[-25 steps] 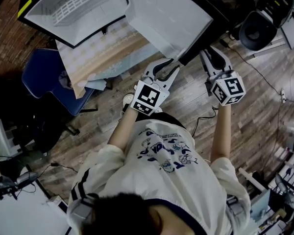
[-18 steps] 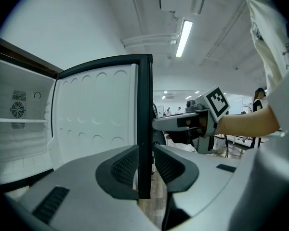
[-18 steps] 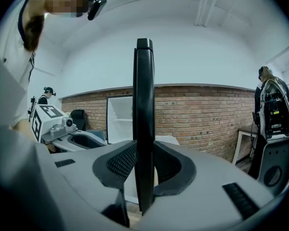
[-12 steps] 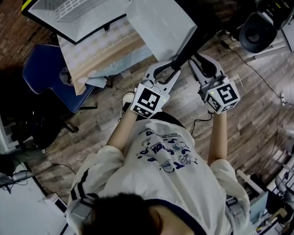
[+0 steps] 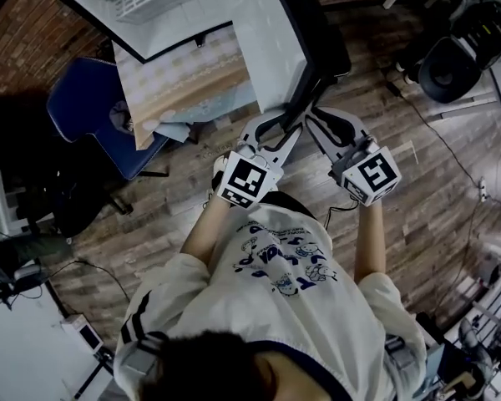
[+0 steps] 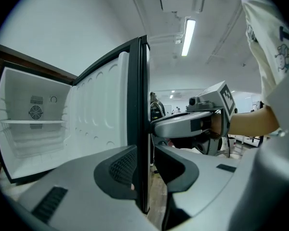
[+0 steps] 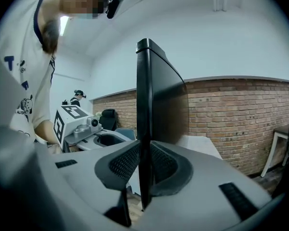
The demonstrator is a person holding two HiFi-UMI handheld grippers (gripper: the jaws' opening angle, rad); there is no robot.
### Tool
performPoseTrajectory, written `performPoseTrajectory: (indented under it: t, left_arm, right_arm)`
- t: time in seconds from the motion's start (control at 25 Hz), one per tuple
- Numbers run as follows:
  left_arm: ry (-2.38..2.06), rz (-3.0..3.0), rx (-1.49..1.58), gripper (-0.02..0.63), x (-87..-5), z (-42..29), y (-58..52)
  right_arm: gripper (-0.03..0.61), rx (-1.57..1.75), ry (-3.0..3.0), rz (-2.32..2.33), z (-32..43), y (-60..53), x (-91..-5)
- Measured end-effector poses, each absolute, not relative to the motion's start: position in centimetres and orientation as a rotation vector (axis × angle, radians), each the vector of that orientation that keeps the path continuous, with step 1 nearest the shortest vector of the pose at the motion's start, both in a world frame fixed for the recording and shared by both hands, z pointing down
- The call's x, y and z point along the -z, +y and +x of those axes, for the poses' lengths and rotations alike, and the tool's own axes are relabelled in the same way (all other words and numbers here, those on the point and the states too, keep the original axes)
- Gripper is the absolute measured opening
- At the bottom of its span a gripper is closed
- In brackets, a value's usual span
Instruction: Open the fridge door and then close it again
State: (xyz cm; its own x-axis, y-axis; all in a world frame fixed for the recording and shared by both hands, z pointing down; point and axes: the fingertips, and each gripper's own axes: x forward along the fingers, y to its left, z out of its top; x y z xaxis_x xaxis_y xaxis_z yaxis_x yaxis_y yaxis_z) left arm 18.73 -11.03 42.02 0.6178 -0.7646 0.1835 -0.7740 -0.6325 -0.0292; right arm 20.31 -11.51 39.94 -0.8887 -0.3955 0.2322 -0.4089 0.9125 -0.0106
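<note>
The fridge door [image 5: 269,32] stands swung out from the fridge [image 5: 142,11], its free edge toward the person. The right gripper [image 7: 143,163] is clenched on that edge, with a ribbed pad pressed against each face. The left gripper [image 6: 144,166] straddles the same edge lower down. Its fingers [image 6: 119,170] are released: one pad rests against the door's white inner liner, and the other stands just clear of the outer face. Inside the fridge's white compartment are a shelf [image 6: 32,122] and a round fan vent [image 6: 35,112].
</note>
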Motion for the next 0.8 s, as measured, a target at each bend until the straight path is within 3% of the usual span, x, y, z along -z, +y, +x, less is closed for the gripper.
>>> performPoseTrajectory:
  t: [0.8]
  left_arm:
    - [-1.798, 2.430, -0.248, 0.114, -42.6, 4.4, -8.2]
  right_arm:
    - [0.077, -0.087, -2.912, 0.109, 5.2, -6.9, -40.2]
